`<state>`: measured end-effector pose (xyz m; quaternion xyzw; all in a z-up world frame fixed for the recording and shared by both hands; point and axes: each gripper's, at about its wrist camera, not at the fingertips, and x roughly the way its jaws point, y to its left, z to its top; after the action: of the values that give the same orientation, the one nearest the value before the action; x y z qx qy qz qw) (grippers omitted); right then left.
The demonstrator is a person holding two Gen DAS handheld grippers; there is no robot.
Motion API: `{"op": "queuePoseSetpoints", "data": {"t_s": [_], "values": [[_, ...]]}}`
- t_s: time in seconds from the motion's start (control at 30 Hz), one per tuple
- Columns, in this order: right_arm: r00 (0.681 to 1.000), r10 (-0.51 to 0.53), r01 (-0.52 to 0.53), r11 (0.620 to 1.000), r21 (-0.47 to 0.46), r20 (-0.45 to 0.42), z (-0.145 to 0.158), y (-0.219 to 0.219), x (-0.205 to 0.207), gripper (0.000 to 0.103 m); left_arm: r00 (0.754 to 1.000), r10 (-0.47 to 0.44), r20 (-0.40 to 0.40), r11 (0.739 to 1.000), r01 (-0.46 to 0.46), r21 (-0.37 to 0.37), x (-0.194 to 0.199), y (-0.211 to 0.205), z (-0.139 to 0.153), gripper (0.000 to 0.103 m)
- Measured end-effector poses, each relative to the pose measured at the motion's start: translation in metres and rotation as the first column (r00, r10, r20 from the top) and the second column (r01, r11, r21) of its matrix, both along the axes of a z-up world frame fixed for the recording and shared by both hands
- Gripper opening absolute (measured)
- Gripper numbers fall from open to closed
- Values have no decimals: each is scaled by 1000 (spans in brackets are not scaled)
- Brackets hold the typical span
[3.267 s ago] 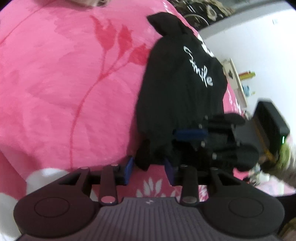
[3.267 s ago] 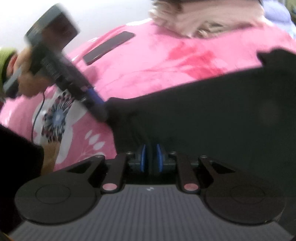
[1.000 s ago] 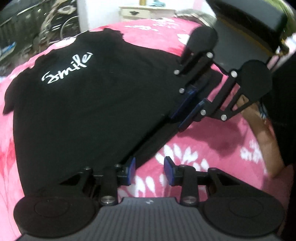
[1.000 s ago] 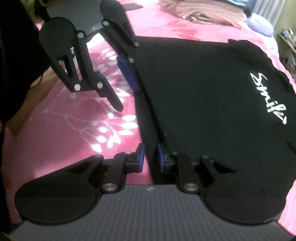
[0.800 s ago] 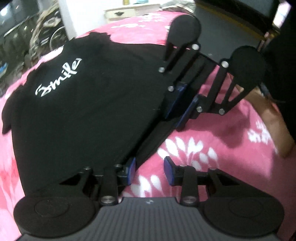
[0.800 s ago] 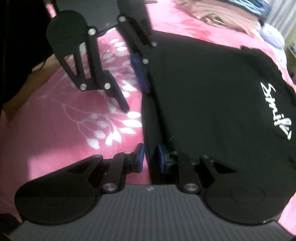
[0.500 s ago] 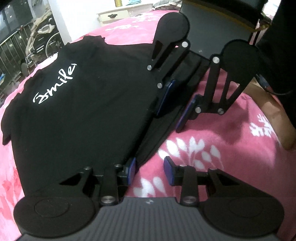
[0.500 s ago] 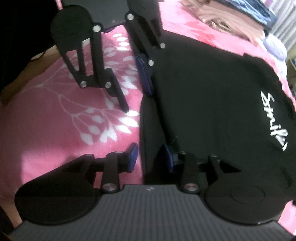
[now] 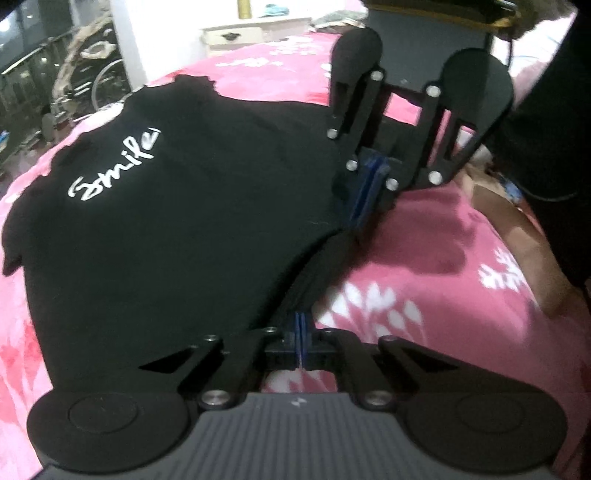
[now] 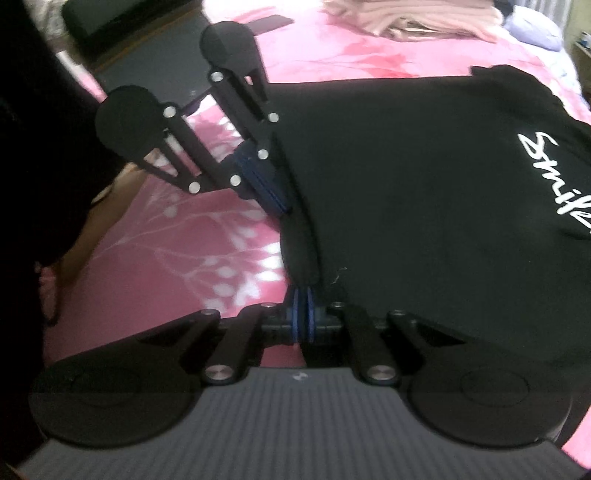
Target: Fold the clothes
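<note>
- Your left gripper (image 9: 300,334) and right gripper (image 10: 303,319) have both just closed; each now pinches the near hem of the black shirt (image 9: 177,206), with cloth between the pads.
- The shirt lies flat on the pink bedspread (image 9: 424,295), its "Smile" print facing up, its hem at your side of the bed.
- The bites look thin, right at the hem edge. If you lift fast or unevenly, one corner could slip out and the fold would land crooked.
- You could also catch only the top layer; then the back layer would drag and bunch underneath.
- Pull too far apart and the hem stretches taut, which strains the grip.
- A pile of folded pink cloth (image 10: 417,18) sits at the far side of the bed, well apart from the shirt.
- Nothing rests on the shirt, so the fold path over it looks free.
</note>
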<state>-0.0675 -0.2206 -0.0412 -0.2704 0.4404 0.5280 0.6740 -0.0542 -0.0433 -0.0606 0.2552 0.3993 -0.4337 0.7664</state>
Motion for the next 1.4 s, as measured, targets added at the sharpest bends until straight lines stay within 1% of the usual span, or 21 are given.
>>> {"op": "queuePoseSetpoints", "data": {"t_s": [0.17, 0.23, 0.33, 0.37, 0.43, 0.5, 0.57, 0.6, 0.67, 0.7, 0.73, 0.77, 0.8, 0.83, 0.87, 0.97, 1.07, 1.13, 1.2, 1.3, 1.4], "values": [[999, 30, -30, 998, -48, -11, -19, 8, 0, 4, 999, 30, -37, 1000, -30, 4, 0, 0, -10, 2], [999, 36, -36, 996, -79, -2, -30, 12, 0, 5, 997, 50, -60, 999, -51, -8, -2, 4, -8, 6], [999, 38, -38, 996, -83, -1, -28, 14, -4, 9, 988, 95, -123, 995, -99, -31, -8, 19, -3, 10], [999, 39, -39, 996, -85, -1, -25, 14, -5, 10, 983, 116, -138, 992, -122, -31, -11, 26, -1, 11], [999, 40, -40, 997, -73, -4, -18, 12, -7, 22, 974, 166, -157, 985, -172, -23, -18, 42, 2, 12], [999, 34, -34, 998, -47, 1, -10, 10, -8, 24, 959, 236, -157, 971, -240, -8, -22, 61, 7, 14], [1000, 5, -5, 1000, 6, -12, 0, 8, -7, 24, 926, 340, -161, 937, -348, -21, -20, 86, 16, 18], [1000, -13, 13, 999, 35, -21, 4, 8, -5, 24, 902, 396, -170, 913, -407, -34, -19, 99, 20, 21], [1000, -26, 26, 998, 63, -13, 5, 12, -5, 24, 846, 500, -184, 854, -517, -59, -14, 124, 26, 24], [1000, -29, 29, 997, 70, -3, 4, 15, -5, 24, 817, 546, -185, 822, -565, -67, -12, 135, 28, 28], [1000, -28, 27, 998, 63, 7, 1, 19, -4, 24, 788, 586, -191, 792, -607, -73, -8, 144, 28, 37], [1000, -24, 24, 998, 57, 10, -4, 22, -3, 24, 758, 619, -205, 761, -643, -81, -3, 153, 27, 42], [1000, -22, 22, 999, 49, 8, -9, 25, -3, 24, 729, 645, -230, 731, -676, -91, 2, 160, 25, 46], [1000, -17, 17, 999, 35, 6, -14, 28, -3, 24, 705, 661, -256, 708, -699, -98, 6, 166, 22, 45], [1000, -12, 12, 1000, 22, 5, -19, 30, -3, 24, 690, 667, -281, 693, -713, -104, 10, 169, 19, 45], [1000, 1, -1, 1000, 15, 21, -18, 32, -8, 24, 666, 671, -327, 675, -730, -102, 20, 172, 9, 45], [999, 13, -15, 999, 42, 47, -8, 34, -12, 24, 654, 663, -364, 671, -735, -98, 25, 170, -1, 39], [997, 31, -36, 997, 71, 74, 1, 36, -15, 24, 642, 661, -388, 665, -741, -93, 26, 172, -5, 21], [990, 71, -82, 993, 85, 118, 3, 45, -19, 24, 623, 664, -414, 654, -752, -83, 28, 173, -9, 12], [979, 132, -149, 984, 100, 153, -3, 67, -21, 24, 599, 662, -451, 641, -764, -75, 30, 176, -12, 7], [964, 183, -202, 976, 85, 193, -13, 89, -24, 24, 584, 653, -482, 634, -770, -74, 32, 180, -12, 5]]}}
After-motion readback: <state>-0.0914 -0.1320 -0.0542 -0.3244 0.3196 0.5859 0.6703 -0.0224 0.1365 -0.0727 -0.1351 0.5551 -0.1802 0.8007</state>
